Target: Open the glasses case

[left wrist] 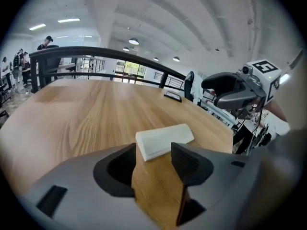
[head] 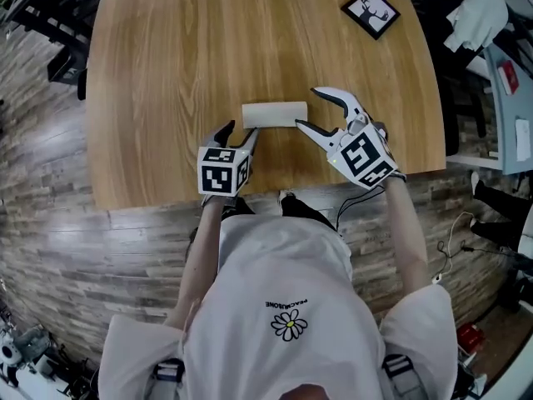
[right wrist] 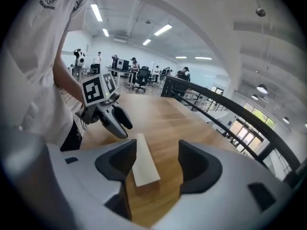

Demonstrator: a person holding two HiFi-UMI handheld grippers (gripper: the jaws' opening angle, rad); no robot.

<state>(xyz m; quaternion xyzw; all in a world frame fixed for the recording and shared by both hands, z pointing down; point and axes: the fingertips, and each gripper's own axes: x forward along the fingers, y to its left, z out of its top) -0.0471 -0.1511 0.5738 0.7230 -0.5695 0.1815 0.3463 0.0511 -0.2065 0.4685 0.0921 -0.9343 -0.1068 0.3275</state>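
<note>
Grippers closing in on the shut case from both ends

Head view: the white, oblong glasses case (head: 275, 114) lies closed on the round wooden counter (head: 166, 73), near its front edge and lengthwise between the left gripper (head: 240, 132) and the right gripper (head: 308, 108), probably so each can take one end; both tilt down and inward. Left gripper view: its jaws stand wide apart and empty, with the case's (left wrist: 164, 139) end just beyond them, untouched. Right gripper view: these jaws also gape wide and grip nothing; the case's (right wrist: 143, 166) other end lies in the gap, close beside the left jaw.
</note>
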